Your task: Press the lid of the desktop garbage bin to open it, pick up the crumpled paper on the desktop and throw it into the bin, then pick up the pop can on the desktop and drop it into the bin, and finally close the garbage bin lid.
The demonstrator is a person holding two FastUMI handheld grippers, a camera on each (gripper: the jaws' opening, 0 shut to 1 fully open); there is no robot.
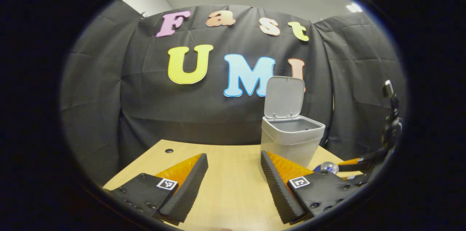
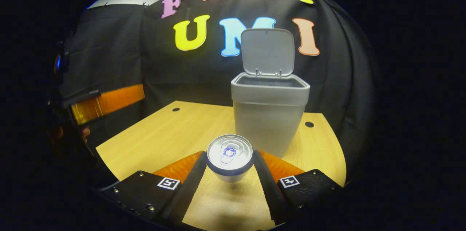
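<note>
Behind the pale wooden counter (image 2: 160,132) we see the grey plastic desktop garbage bin (image 2: 269,114) standing with its flat grey hinged lid (image 2: 267,51) raised upright. Just in front of the bin, in the right gripper view, our right hand-held gripper (image 2: 230,167) has both fingers pressed against the sides of the silver aluminium pop can (image 2: 229,156), held upright above the counter. Our left hand-held gripper (image 1: 233,176) hangs over bare counter to the left of the bin (image 1: 291,138), its fingers spread wide and holding nothing. We also glimpse the can (image 1: 327,167) low beside the bin's right side.
</note>
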